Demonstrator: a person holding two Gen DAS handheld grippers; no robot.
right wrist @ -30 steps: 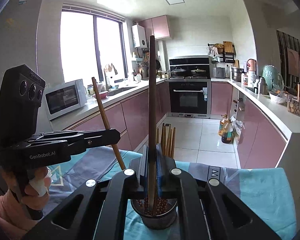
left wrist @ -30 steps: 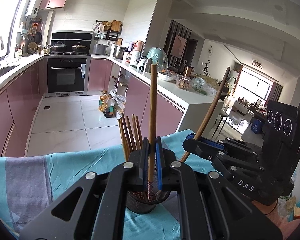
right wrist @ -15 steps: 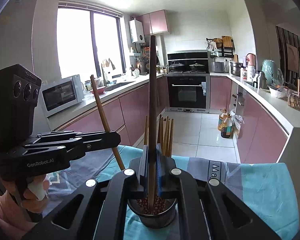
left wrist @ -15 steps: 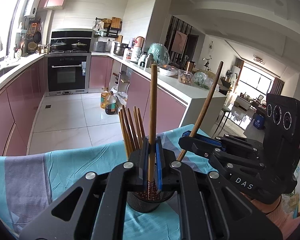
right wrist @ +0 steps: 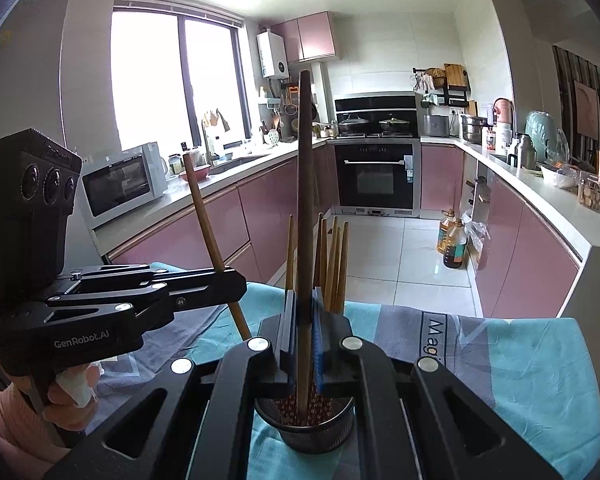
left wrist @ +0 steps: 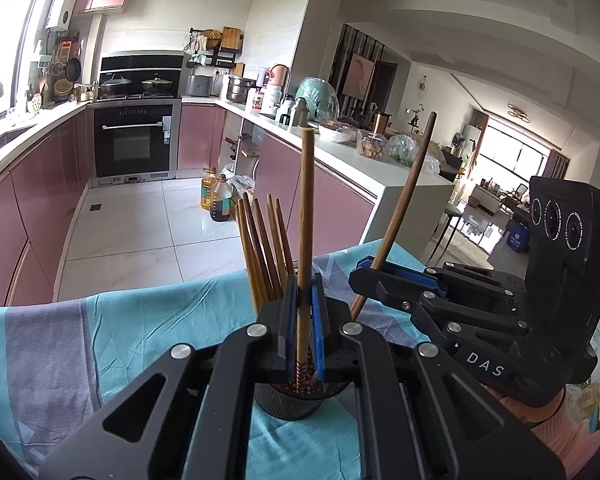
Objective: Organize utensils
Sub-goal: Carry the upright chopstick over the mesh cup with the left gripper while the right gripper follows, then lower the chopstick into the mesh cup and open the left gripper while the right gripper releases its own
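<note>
Black mesh holder (right wrist: 305, 426) at lower centre of the right wrist view, standing on a teal and grey cloth (right wrist: 520, 364) over the counter. Several light wooden chopsticks (left wrist: 262, 252) stand in it, fanned slightly, tips down. Left claw (left wrist: 304, 320) is clamped on one light brown chopstick (left wrist: 306, 208), held upright, its patterned lower end at the holder mouth. Right claw (right wrist: 305, 332) is clamped on a darker chopstick (right wrist: 305, 184), also upright over the holder. Each claw shows at the side of the other's view, its stick tilted there. Pink kitchen cabinets (left wrist: 40, 204), an oven (right wrist: 374, 174) and a tiled floor (left wrist: 140, 224) lie behind. A hand (right wrist: 66, 396) grips the left handle at lower left.
</note>
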